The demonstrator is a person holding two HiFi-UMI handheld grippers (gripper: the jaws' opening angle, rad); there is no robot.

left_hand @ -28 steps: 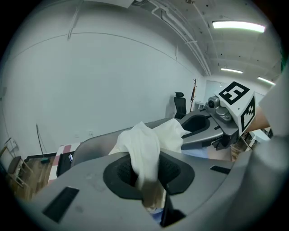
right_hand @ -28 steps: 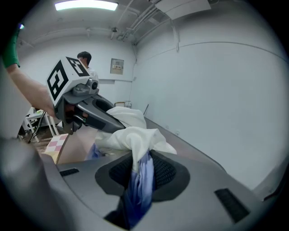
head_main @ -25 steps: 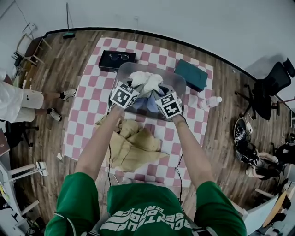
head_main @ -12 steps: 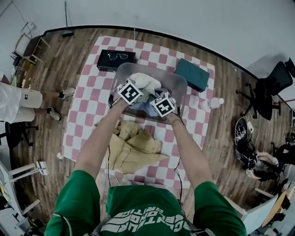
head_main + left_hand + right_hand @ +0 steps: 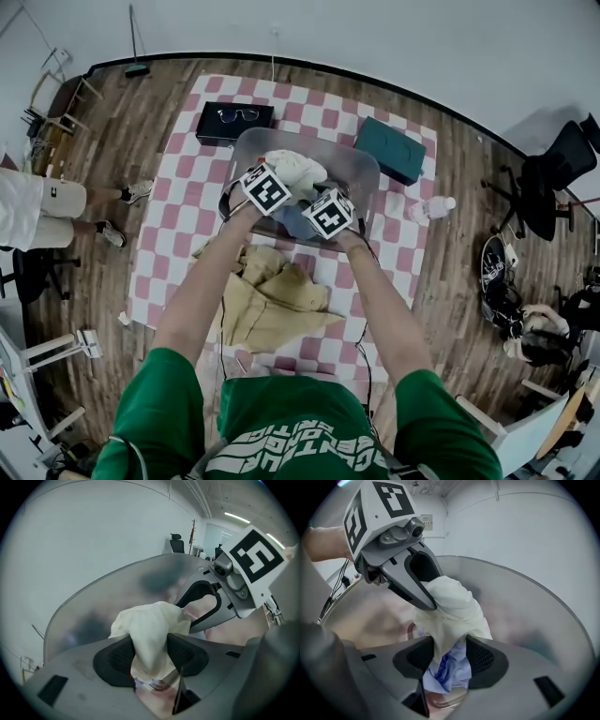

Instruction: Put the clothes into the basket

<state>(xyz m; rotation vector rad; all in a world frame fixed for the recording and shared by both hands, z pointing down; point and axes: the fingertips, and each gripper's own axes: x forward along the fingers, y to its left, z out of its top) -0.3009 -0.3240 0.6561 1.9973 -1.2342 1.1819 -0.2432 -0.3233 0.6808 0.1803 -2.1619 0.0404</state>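
Note:
A translucent grey basket (image 5: 361,173) stands on the checked mat. Both grippers reach down into it side by side. A cream cloth (image 5: 150,630) lies between the pads of my left gripper (image 5: 151,656), whose jaws have just been opening and stand apart round it. The same cream cloth (image 5: 450,606) and a blue garment (image 5: 452,670) sit loosely between the pads of my right gripper (image 5: 450,660), which has also just been opening. From above, the cream cloth (image 5: 298,169) bunches inside the basket beyond the two marker cubes. A tan garment (image 5: 272,295) lies on the mat in front of the basket.
A pink-and-white checked mat (image 5: 178,225) covers the wooden floor. A black case with glasses (image 5: 236,120) lies at the basket's far left, a green box (image 5: 389,150) at its far right, a bottle (image 5: 429,208) further right. A person (image 5: 56,202) stands at the left.
Both grippers have sunk lower into the basket and drawn a little closer together. The cream cloth has gone down with them and now rests inside the basket.

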